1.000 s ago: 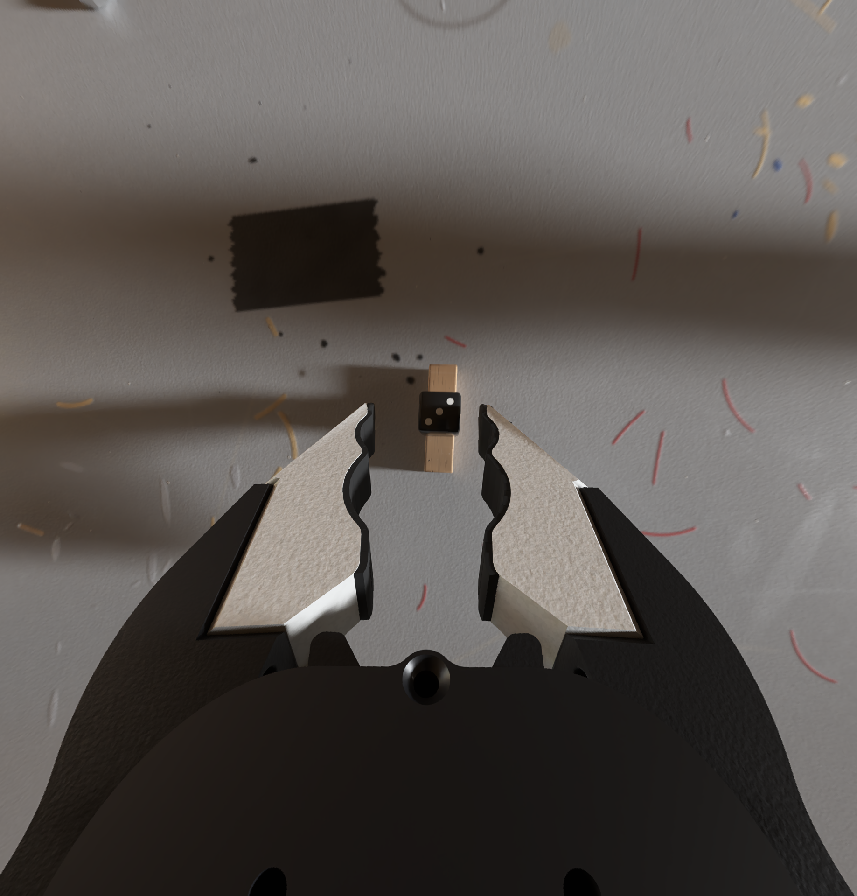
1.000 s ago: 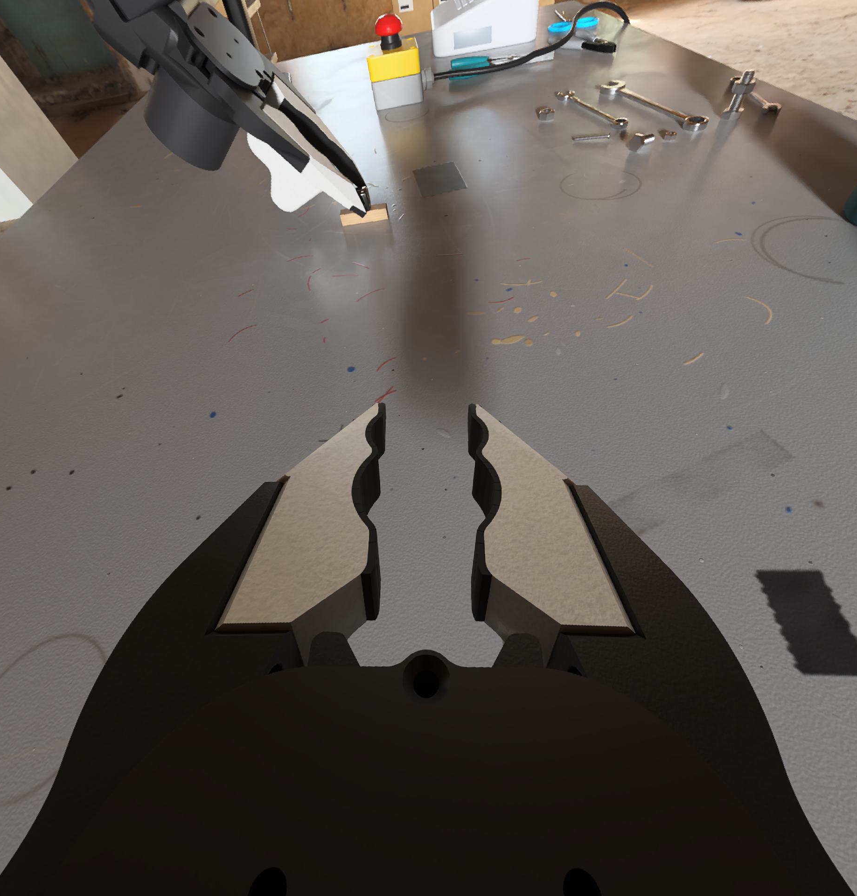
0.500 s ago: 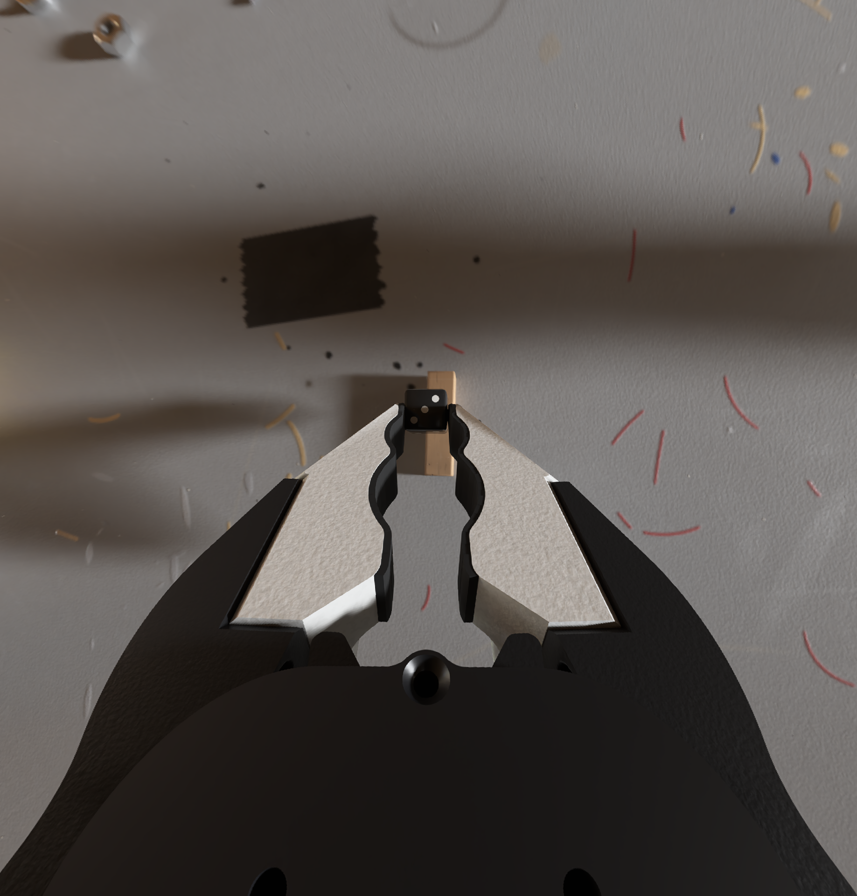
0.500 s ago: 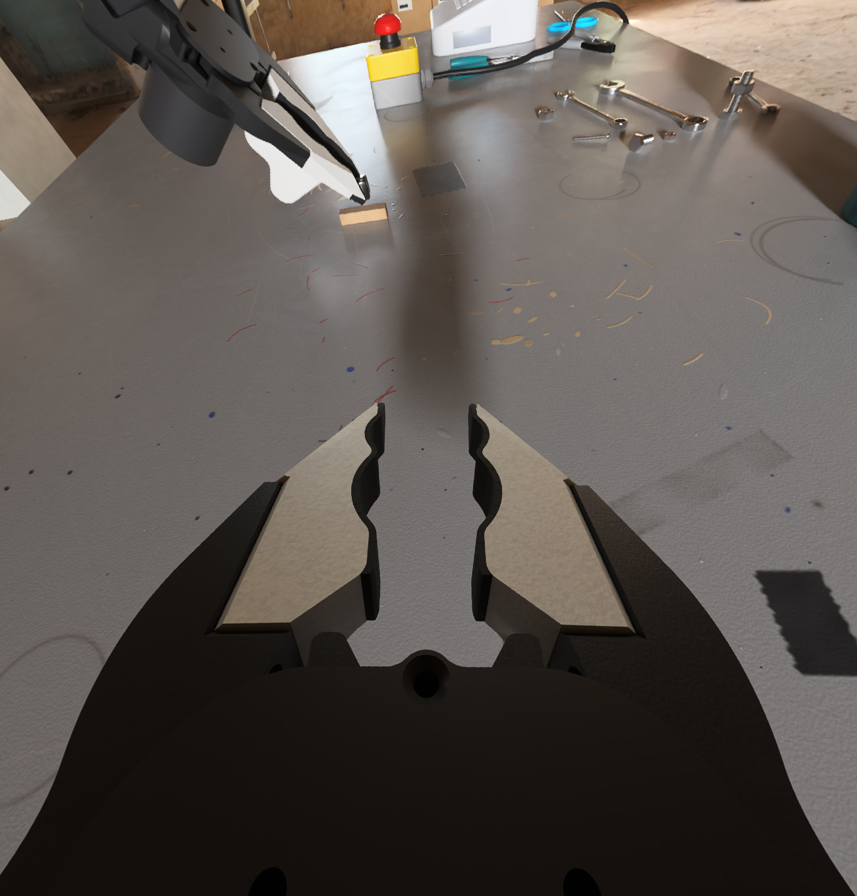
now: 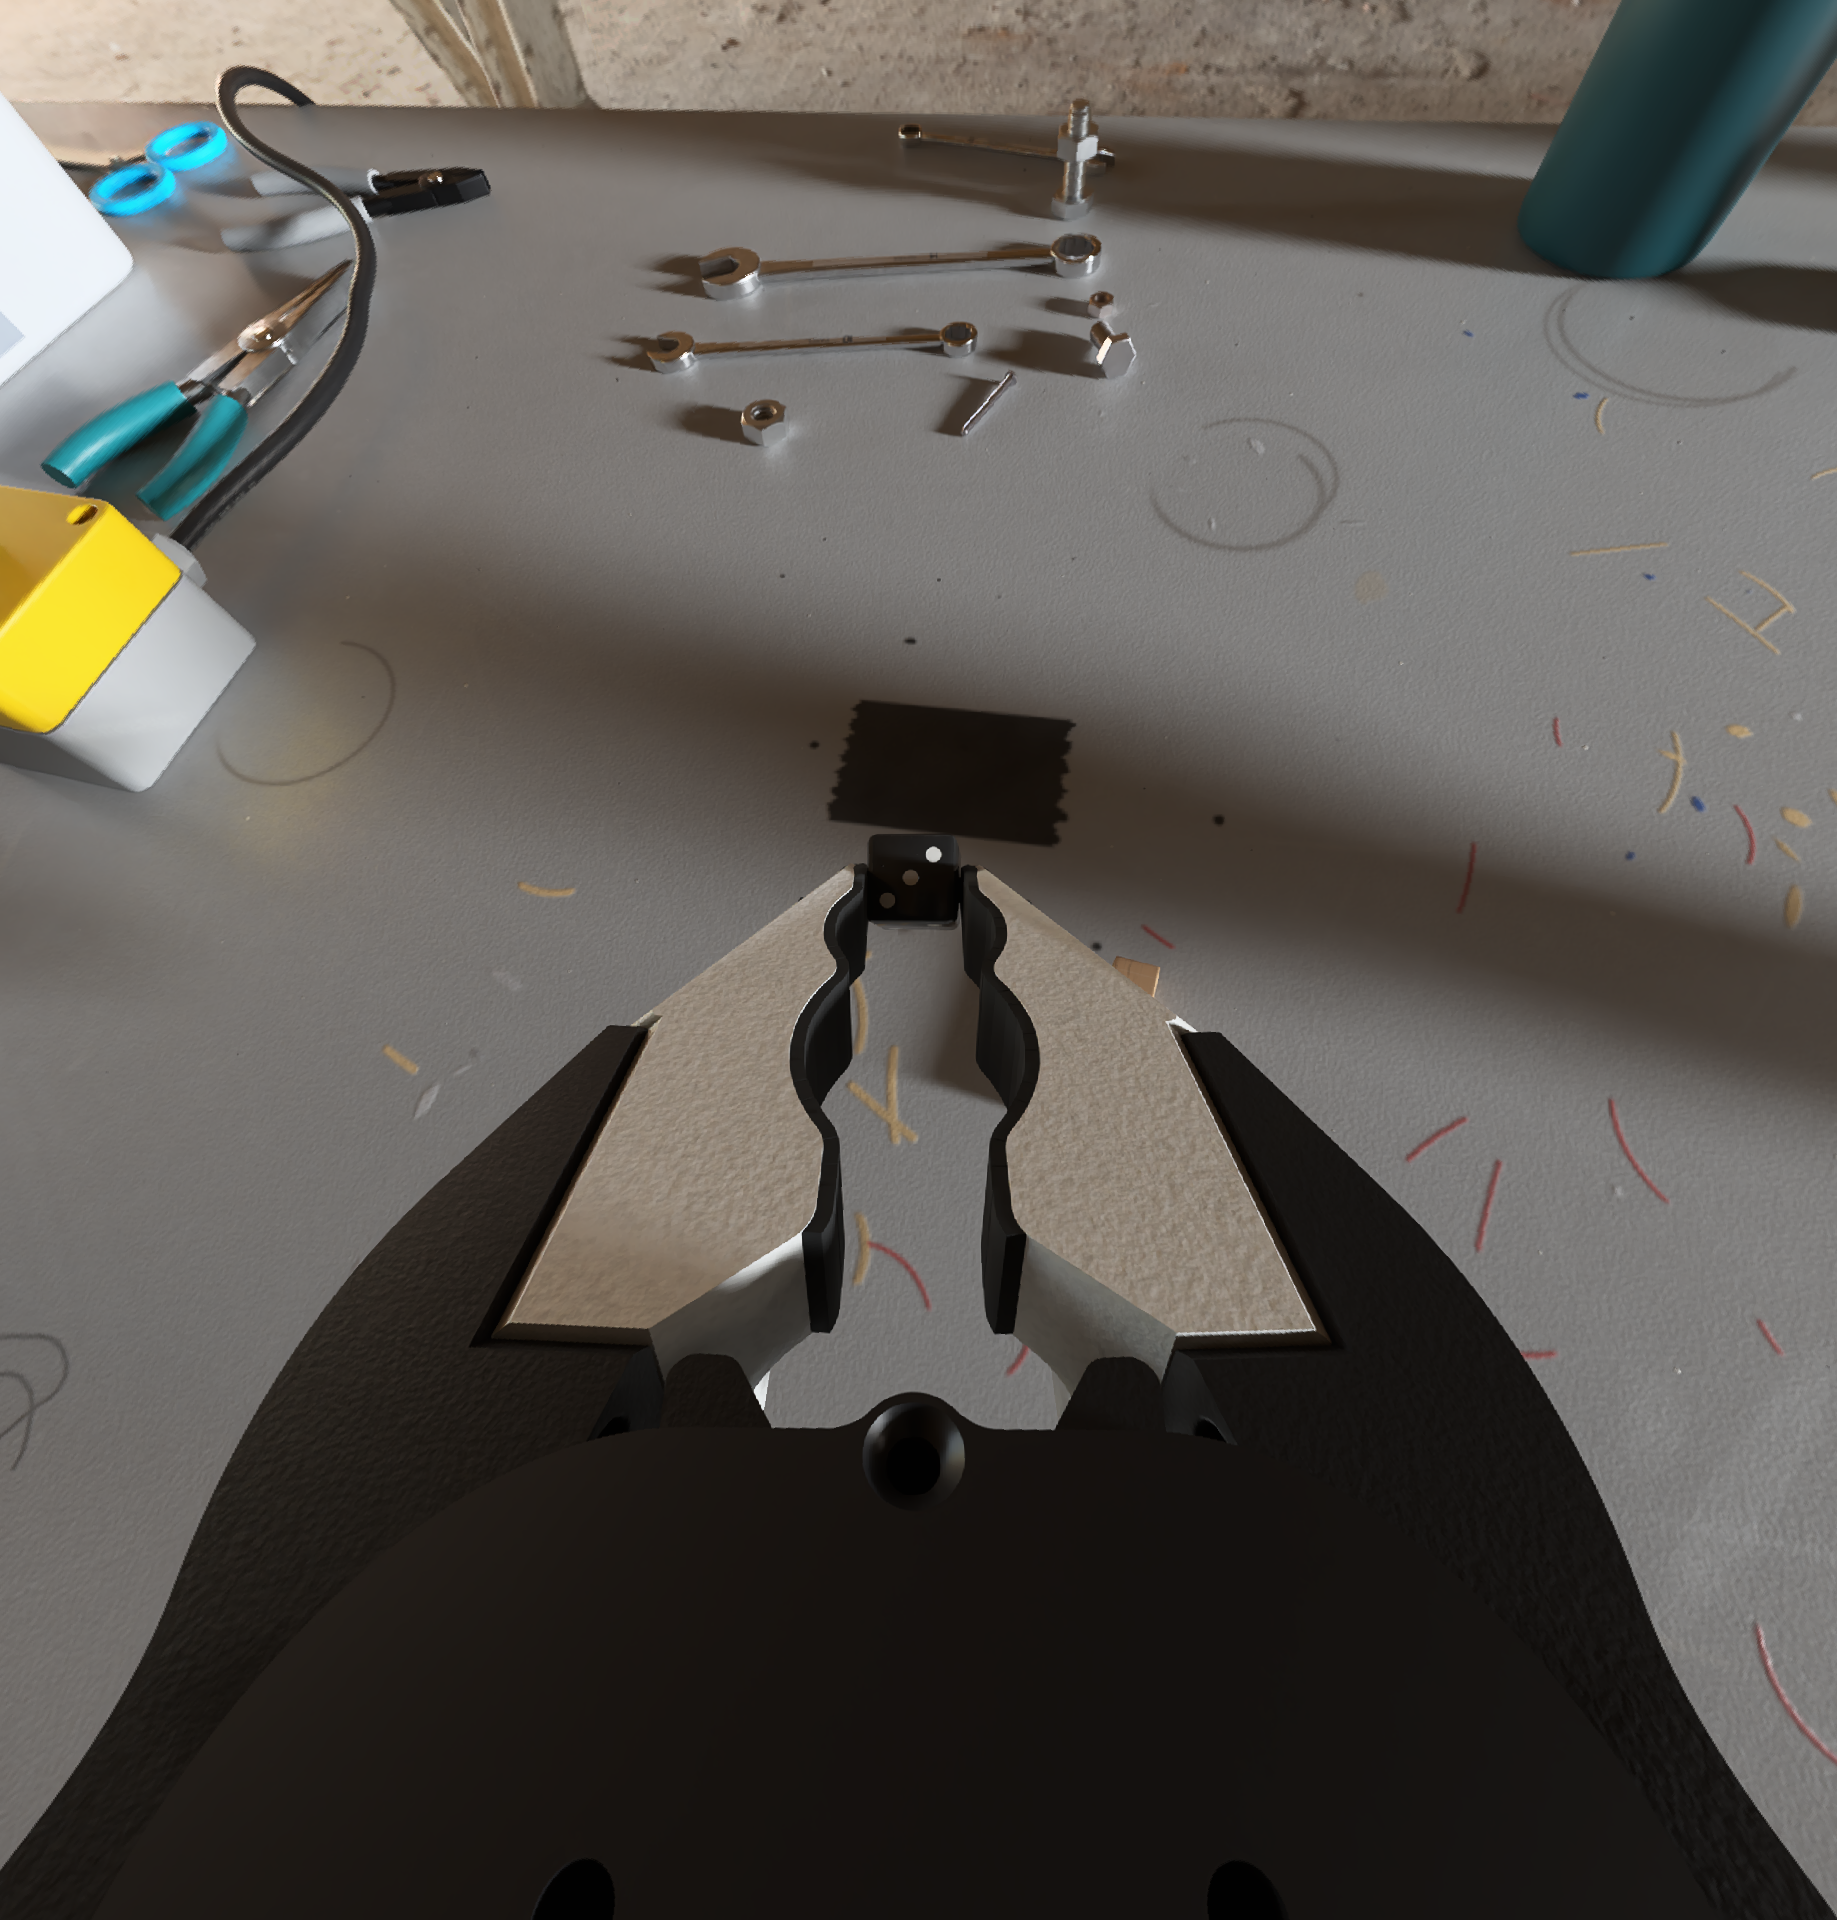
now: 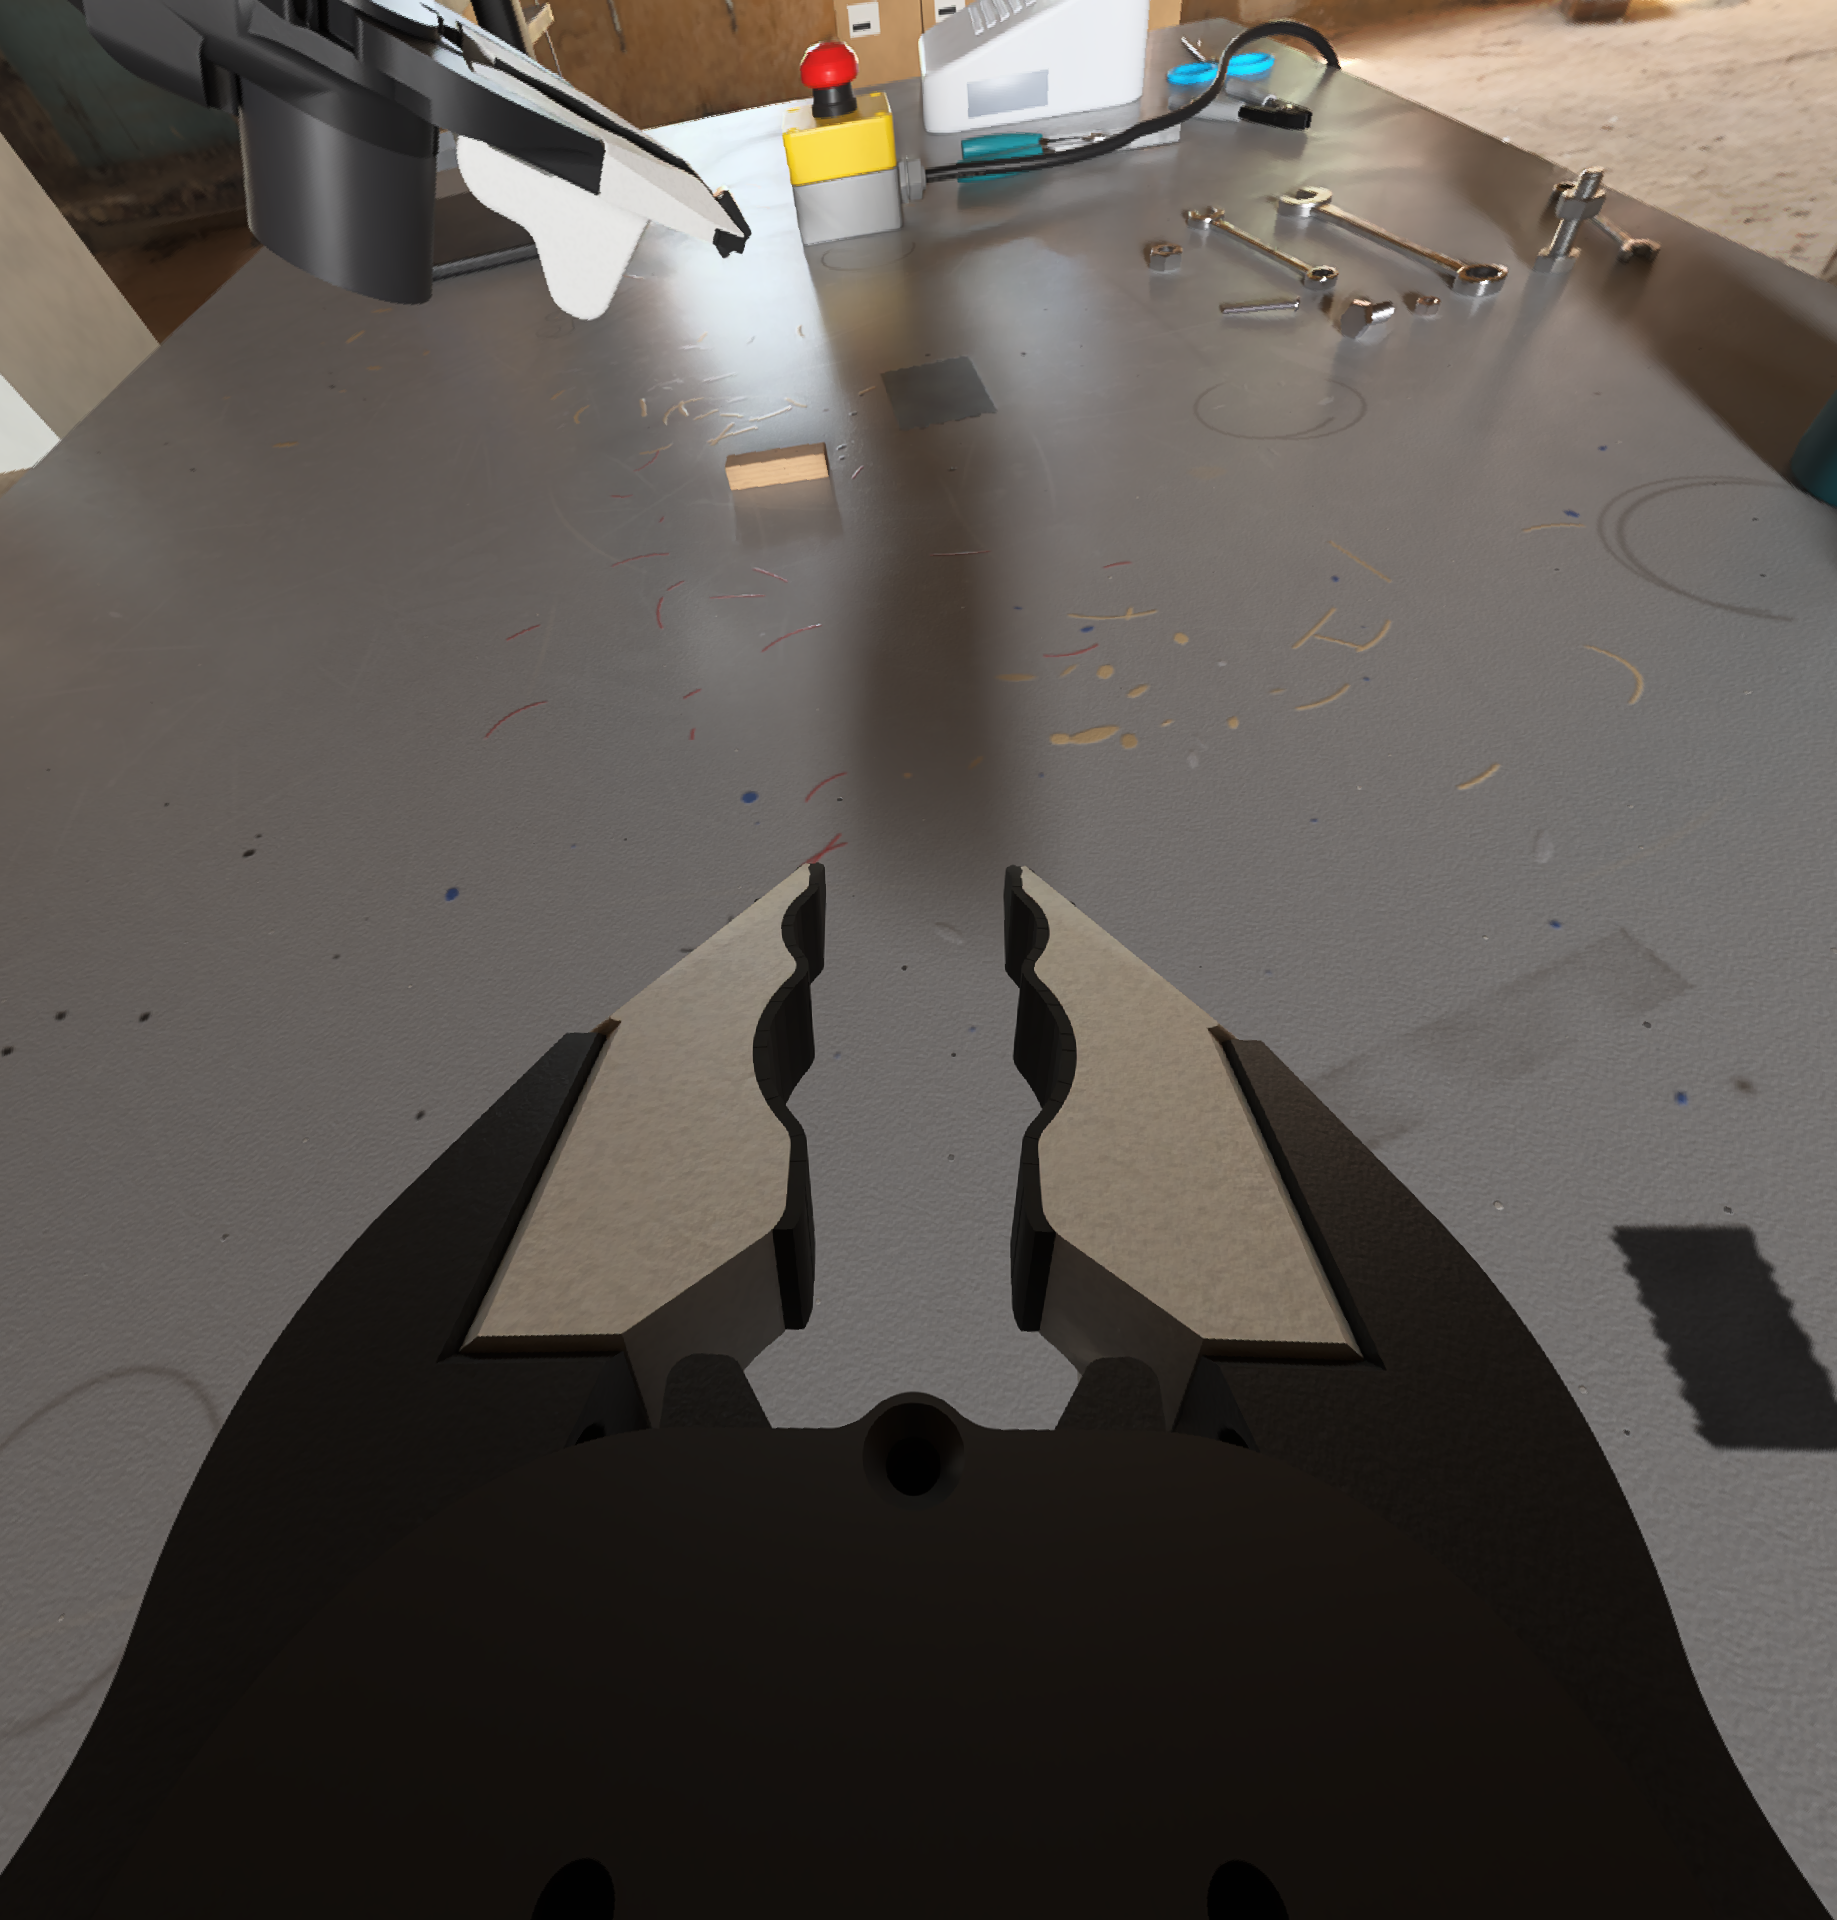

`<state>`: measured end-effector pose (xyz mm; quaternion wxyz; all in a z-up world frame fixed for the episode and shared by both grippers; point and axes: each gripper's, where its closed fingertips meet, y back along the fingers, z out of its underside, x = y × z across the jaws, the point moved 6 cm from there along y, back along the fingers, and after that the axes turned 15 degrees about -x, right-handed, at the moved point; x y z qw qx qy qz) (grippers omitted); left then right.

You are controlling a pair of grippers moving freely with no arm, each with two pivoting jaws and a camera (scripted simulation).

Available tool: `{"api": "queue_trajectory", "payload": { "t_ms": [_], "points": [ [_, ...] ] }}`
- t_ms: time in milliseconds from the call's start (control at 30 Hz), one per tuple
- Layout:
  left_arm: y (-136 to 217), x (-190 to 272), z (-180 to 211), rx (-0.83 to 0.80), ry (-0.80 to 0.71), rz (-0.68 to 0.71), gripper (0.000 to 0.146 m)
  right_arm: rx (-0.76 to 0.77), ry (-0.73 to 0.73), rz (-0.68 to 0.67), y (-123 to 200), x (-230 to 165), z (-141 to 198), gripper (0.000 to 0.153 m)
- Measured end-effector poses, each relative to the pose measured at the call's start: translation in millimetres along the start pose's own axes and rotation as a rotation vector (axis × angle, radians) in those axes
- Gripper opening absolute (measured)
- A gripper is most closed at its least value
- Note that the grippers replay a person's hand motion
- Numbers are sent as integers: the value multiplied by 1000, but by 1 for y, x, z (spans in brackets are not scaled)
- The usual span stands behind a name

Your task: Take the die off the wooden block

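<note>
My left gripper [image 5: 912, 894] is shut on the black die [image 5: 912, 879] with white pips, held at its fingertips well above the table. The wooden block [image 6: 777, 467] lies flat on the grey table with nothing on it; in the left wrist view only a corner of it [image 5: 1139, 975] shows past the right finger. In the right wrist view the left gripper [image 6: 729, 227] hangs high at the upper left, above and to the left of the block. My right gripper [image 6: 912, 883] is open and empty, low over the near table.
A yellow box with a red button [image 6: 841, 135], a white device [image 6: 1033, 62], pliers [image 5: 166, 416], scissors [image 5: 155, 171], wrenches [image 5: 893, 265], nuts and a bolt lie at the far side. A teal cylinder [image 5: 1683, 135] stands far right. Black tape patches [image 5: 950, 779] [image 6: 1735, 1340] mark the table.
My left gripper closed on the die, lifted it off the wooden block and tilted up toward the far side of the table. The right gripper has not moved.
</note>
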<state>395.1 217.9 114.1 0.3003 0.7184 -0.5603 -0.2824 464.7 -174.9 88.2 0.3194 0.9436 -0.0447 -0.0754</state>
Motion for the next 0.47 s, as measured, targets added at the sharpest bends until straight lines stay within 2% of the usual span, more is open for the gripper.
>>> {"api": "queue_trajectory", "payload": {
  "t_ms": [167, 467],
  "points": [
    [-1, 1, 2, -22, -9, -21, 17, -2, 3, 1, 0, 0, 0, 34],
    [-8, 12, 5, -61, -10, 127, 17, 0, 4, 2, 0, 0, 0, 34]
  ]
}}
